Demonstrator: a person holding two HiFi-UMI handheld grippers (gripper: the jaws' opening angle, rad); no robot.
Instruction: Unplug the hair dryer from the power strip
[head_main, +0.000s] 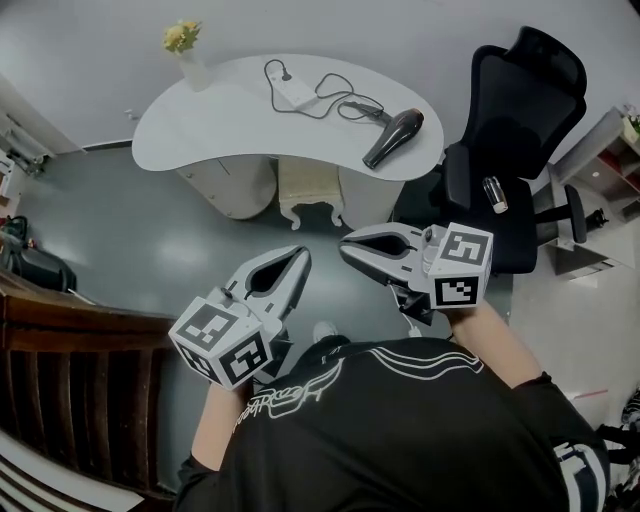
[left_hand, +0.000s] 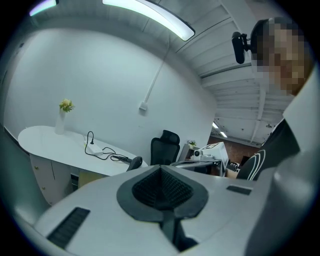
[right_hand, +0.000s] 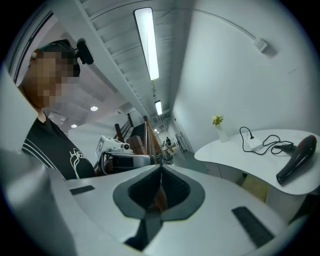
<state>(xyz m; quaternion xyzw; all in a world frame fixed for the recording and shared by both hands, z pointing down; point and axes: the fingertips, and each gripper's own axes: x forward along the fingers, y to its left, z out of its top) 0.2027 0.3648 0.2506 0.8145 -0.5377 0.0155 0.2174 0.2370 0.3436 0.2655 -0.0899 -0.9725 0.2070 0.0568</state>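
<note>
Both pairs of fingers are pressed together with nothing between them. The left gripper (head_main: 298, 258) sits at lower centre of the head view with the right gripper (head_main: 347, 246) just beside it, tips nearly meeting, both well apart from the worktop (head_main: 200, 135). The hair dryer (head_main: 393, 137) lies at the worktop's right end, in the upper middle of the frame. Its cord (head_main: 340, 103) loops left to the power strip (head_main: 294, 95), where what looks to be its black plug (head_main: 286, 73) stands. I judge one gripper should open and pin the strip, while the other clamps the plug body, not the cord, and pulls straight out.
</note>
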